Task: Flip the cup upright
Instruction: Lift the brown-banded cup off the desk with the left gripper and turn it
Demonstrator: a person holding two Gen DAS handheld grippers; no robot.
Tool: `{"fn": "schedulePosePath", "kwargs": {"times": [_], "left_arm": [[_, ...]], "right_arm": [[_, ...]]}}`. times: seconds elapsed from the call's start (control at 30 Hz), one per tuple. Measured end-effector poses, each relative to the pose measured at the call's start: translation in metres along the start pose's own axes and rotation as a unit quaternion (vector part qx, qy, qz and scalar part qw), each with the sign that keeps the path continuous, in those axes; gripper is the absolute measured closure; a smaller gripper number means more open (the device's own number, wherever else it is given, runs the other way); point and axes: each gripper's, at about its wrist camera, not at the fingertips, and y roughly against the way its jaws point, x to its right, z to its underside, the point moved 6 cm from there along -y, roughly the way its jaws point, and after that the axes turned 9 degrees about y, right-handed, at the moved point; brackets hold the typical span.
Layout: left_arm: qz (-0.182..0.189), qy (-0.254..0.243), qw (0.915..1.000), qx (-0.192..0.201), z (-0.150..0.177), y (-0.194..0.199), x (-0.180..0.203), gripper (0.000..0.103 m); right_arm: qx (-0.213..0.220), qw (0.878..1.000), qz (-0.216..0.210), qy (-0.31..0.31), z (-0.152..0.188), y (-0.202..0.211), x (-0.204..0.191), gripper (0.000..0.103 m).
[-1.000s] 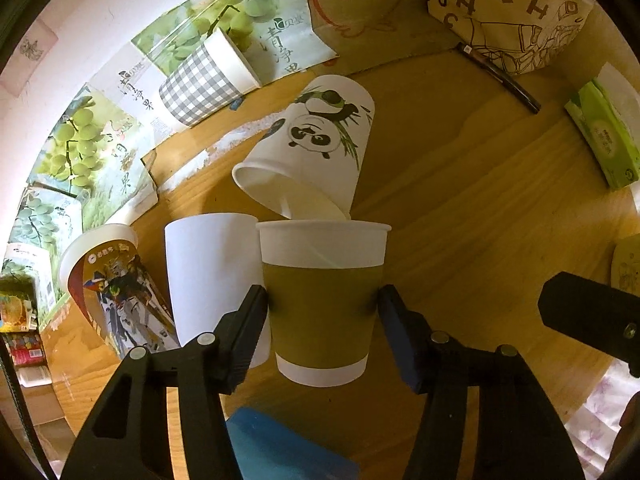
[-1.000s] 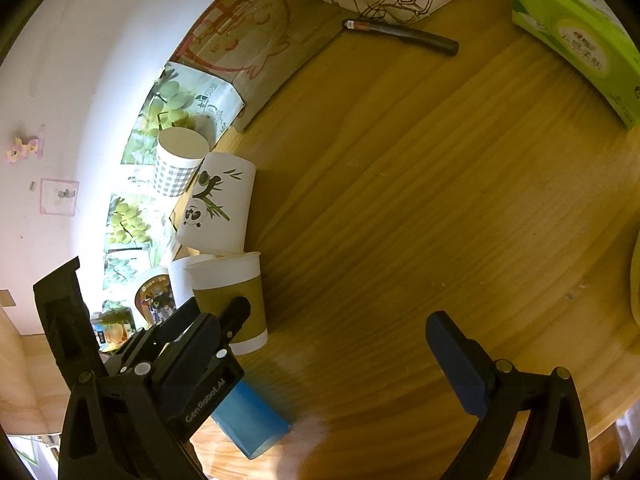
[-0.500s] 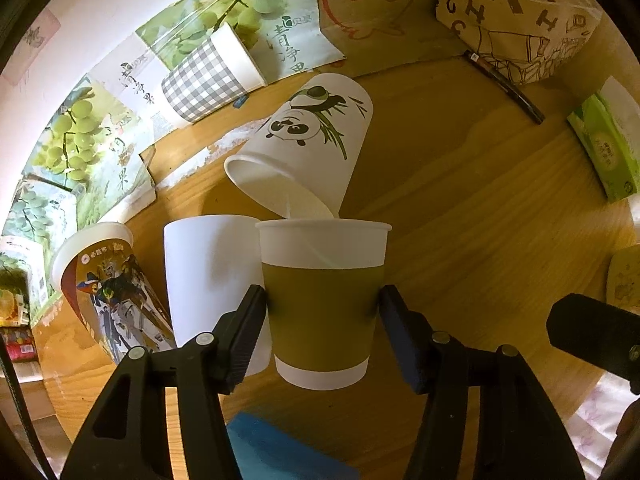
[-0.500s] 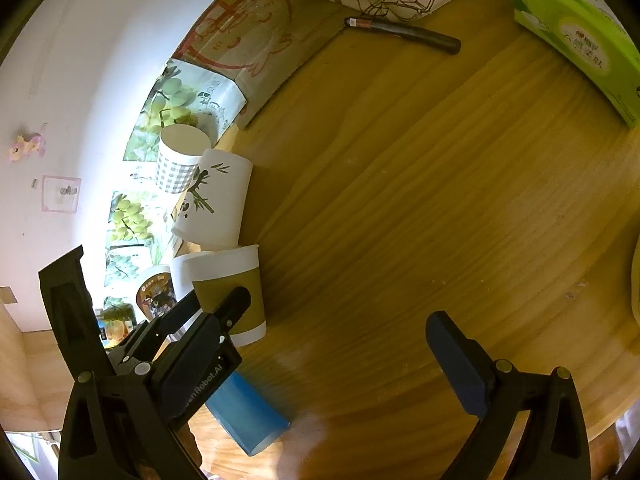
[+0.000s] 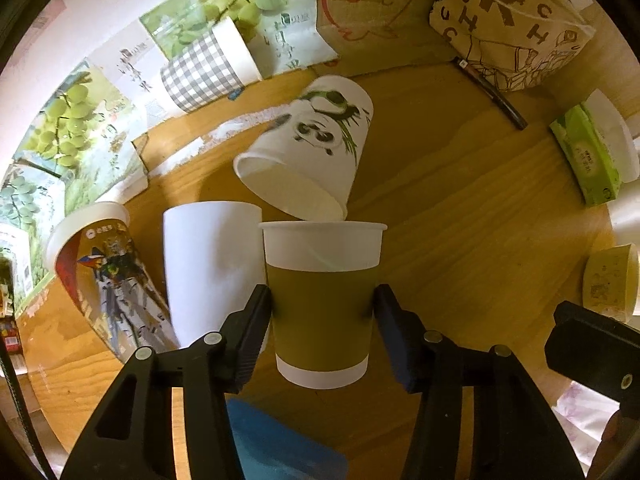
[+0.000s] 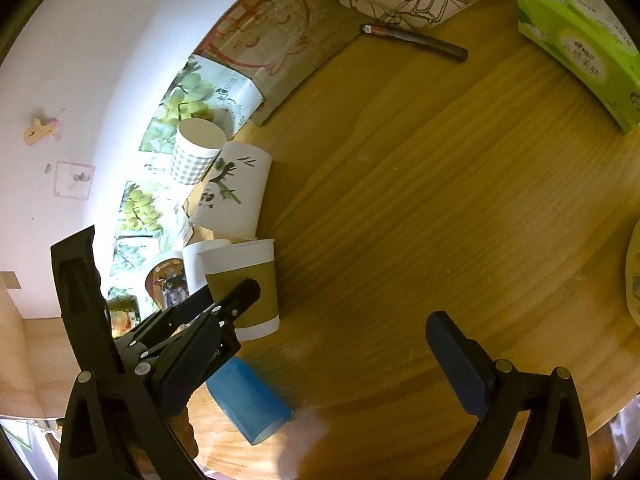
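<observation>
Upright at last, an olive-sleeved paper cup point(image 5: 323, 304) stands mouth-up between the two fingers of the left tongs point(image 5: 322, 312), its white base at or just above the wooden surface point(image 5: 460, 220); whether the pads point(image 5: 256, 320) still press its sleeve or merely flank it cannot be told, since both sit right at its sides. Nearest the camera, a blue block point(image 5: 280, 448) lies under the left tongs. Off to the right, the right tongs point(image 6: 340, 344) hang spread wide and hold nothing, only bare wood between their fingers. Just beside the olive cup on its left stands a plain white cup point(image 5: 208, 268), mouth-down. Left of that, a cup printed with a cartoon robot point(image 5: 104, 280) leans tilted. Directly behind the olive cup, a panda-print cup point(image 5: 312, 148) lies on its side, its open mouth turned toward the viewer and nearly meeting the olive cup's rim. Farther back, a grey gingham cup point(image 5: 208, 68) is propped against grape-printed cartons point(image 5: 60, 128) along the wall. At the far right edge lie a dark pen point(image 5: 492, 94), a green tissue pack point(image 5: 586, 160) and a lettered paper bag point(image 5: 508, 24).
</observation>
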Motion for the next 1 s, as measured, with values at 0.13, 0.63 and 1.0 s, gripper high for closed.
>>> {"fn": "schedulePosePath", "kwargs": {"times": [0.13,0.63,1.0], "left_arm": [[0.001,-0.001,0.9999,0.015,0.001,0.017,-0.003,0.046],[0.009,0.023,0.9974,0.067,0.034,0.085,-0.026,0.046],[0.005,0.051,0.9944,0.092,0.085,0.117,-0.057,0.046]], "right_arm": [[0.006,1.0,-0.001,0.007,0.004,0.009,-0.006,0.0],[0.037,0.997,-0.013,0.06,0.03,0.034,-0.042,0.0],[0.052,0.993,-0.054,0.088,0.061,0.053,-0.08,0.0]]}}
